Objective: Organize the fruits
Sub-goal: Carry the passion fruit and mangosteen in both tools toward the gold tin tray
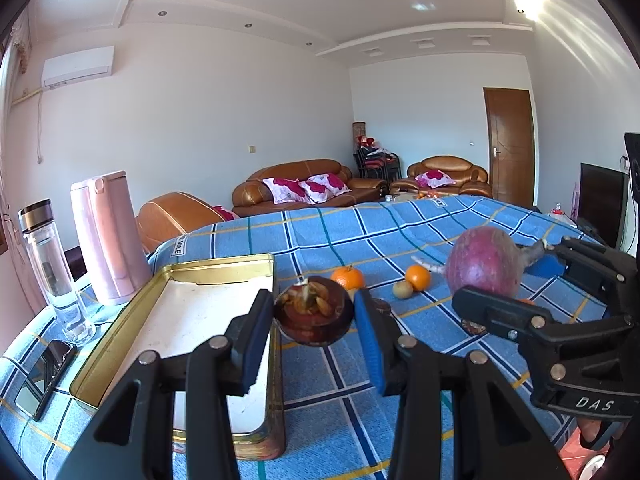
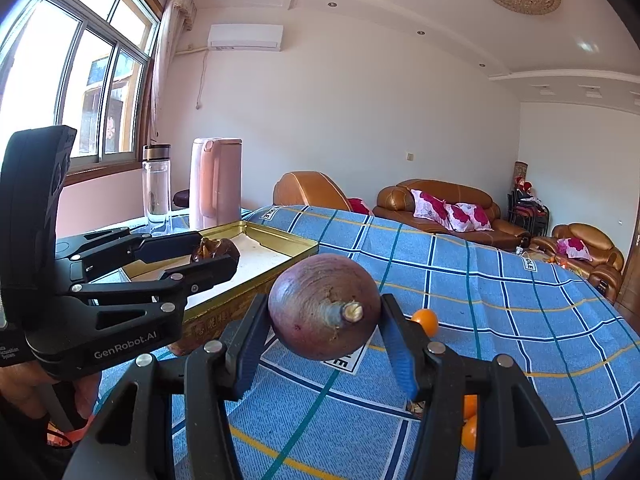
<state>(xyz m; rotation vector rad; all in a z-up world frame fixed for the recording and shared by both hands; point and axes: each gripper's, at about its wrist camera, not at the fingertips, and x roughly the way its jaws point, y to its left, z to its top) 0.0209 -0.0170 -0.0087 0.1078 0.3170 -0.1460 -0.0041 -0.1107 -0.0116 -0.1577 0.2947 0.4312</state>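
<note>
The left gripper (image 1: 314, 320) has its jaws closed part-way on a dark brown mangosteen (image 1: 314, 310), blue pads pressed to either side, the fruit lifted clear of the cloth. Just left of those jaws, and partly under the left one, lies the gold tin tray (image 1: 120, 332), its pale floor bare. Beyond the jaws on the blue checked cloth of the worktop (image 1: 400, 232) sit two oranges (image 1: 347, 276) and a small greenish fruit (image 1: 402, 289), close together. Left of the tray stand a clear bottle (image 1: 52, 268) and a pink kettle (image 1: 108, 236), with a phone (image 1: 46, 376) lying nearer.

The right gripper (image 2: 324, 320) holds a large purple round root (image 2: 324, 306), perhaps a turnip, stub end toward the camera, jaws about half open and tight on its flanks, held above the cloth. An orange (image 2: 426, 320) shows just behind the right jaw, and more orange fruit (image 2: 469, 432) below it, mostly hidden. Well beyond stand brown sofas (image 2: 452, 208).
</note>
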